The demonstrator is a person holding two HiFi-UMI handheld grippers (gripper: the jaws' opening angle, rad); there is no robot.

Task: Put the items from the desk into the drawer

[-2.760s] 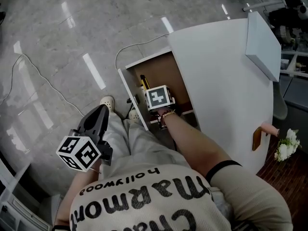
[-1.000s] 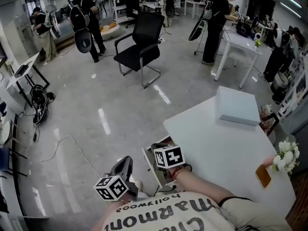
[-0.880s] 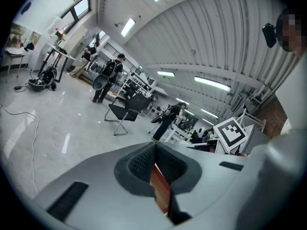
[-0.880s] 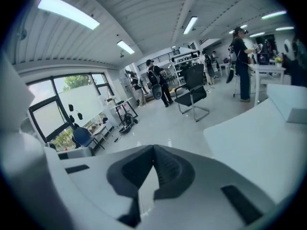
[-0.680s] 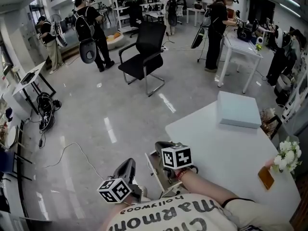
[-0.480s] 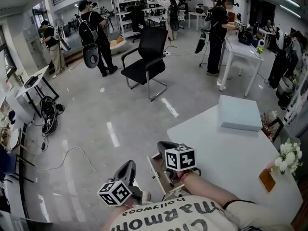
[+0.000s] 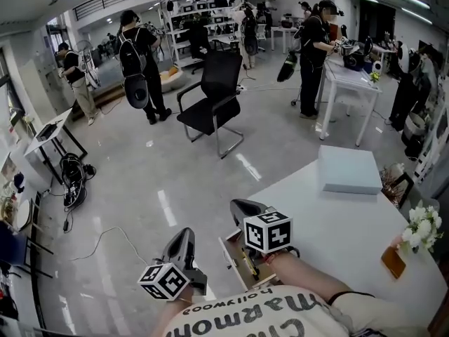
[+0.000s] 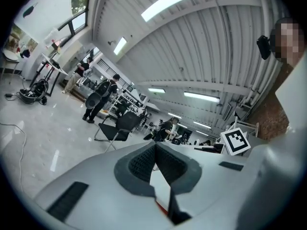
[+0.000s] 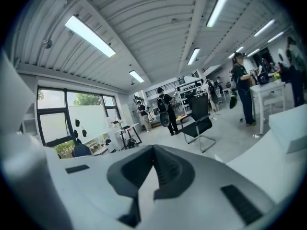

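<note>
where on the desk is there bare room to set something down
The white desk is bare between the box and the right gripper. It is crowded only at the edge by the flowers and a small brown thing.

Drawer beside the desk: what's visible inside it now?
One slim yellow-and-dark item lies in the open drawer. The right gripper and the forearm cover the rest, so other contents cannot be told.
</note>
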